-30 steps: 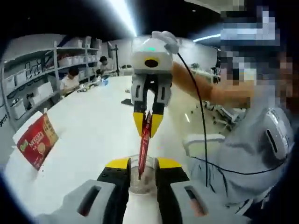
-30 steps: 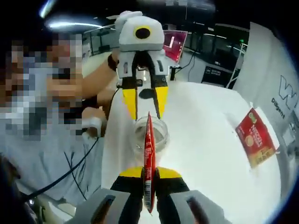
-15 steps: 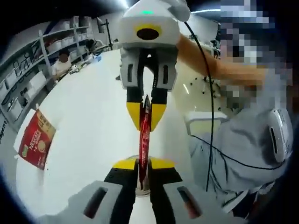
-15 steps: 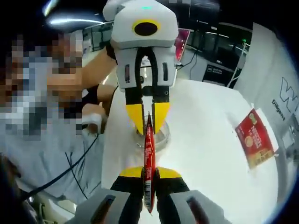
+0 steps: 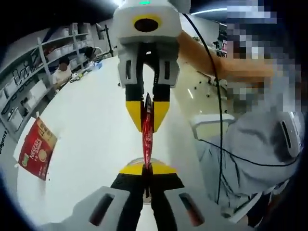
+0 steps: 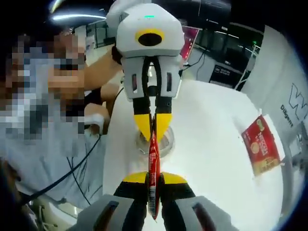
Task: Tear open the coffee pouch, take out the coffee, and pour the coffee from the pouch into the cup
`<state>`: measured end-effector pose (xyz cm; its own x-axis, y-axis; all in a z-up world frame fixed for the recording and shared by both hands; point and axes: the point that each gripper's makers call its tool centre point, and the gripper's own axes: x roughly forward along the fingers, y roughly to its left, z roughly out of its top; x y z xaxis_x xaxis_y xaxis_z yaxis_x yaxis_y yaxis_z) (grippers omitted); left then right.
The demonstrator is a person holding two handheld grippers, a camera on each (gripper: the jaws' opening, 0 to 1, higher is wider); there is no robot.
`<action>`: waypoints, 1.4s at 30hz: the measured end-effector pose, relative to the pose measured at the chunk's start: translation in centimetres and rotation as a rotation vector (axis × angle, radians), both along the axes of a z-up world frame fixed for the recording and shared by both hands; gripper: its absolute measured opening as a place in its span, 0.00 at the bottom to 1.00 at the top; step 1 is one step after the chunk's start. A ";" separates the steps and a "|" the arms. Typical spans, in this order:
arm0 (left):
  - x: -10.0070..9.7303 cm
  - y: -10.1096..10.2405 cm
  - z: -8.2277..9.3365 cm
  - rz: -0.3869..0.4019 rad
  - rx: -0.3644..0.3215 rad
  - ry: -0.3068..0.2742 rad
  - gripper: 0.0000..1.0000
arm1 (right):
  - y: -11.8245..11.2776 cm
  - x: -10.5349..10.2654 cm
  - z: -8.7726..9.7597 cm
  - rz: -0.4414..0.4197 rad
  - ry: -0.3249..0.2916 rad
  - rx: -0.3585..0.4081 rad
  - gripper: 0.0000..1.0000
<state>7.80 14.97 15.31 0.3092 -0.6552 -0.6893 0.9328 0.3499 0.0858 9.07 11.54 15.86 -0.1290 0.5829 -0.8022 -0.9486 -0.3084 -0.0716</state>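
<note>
Both tools pinch pouch [image 5: 147, 130]; cup [image 6: 154, 142] beneath.

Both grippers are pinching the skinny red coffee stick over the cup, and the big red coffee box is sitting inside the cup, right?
Not quite. The red coffee box sits on the white table, well apart from the cup, as the right gripper view shows. Both grippers do pinch the coffee stick.

White table [image 5: 91, 125], red coffee box [image 5: 36, 155] lying near the table's edge, shelves [image 5: 29, 82] with bins beyond the table, seated person [image 5: 61, 74] at its far end
</note>
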 end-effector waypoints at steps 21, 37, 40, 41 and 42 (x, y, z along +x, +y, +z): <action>0.3 0.2 0.0 0.036 -0.310 -0.047 0.04 | -3.8 1.7 6.7 -0.120 0.167 0.913 0.50; -0.1 -0.6 1.9 0.018 -0.497 -0.071 0.04 | 2.3 -1.6 4.0 -0.224 0.628 1.333 0.25; -0.3 -0.7 2.3 0.013 -0.527 -0.063 0.04 | 3.1 -1.4 4.9 -0.222 0.635 1.409 0.20; -0.2 -0.7 2.2 0.014 -0.529 -0.061 0.04 | 3.1 -1.3 5.2 -0.217 0.651 1.433 0.15; -0.2 -0.7 2.3 0.016 -0.541 -0.057 0.04 | 3.4 -1.1 5.1 -0.221 0.673 1.437 0.12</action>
<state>7.62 14.30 17.61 0.3487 -0.9067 -0.2372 0.9263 0.3719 -0.0599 7.92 14.93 20.93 -0.0305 0.8228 0.5674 -0.9407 -0.2155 0.2619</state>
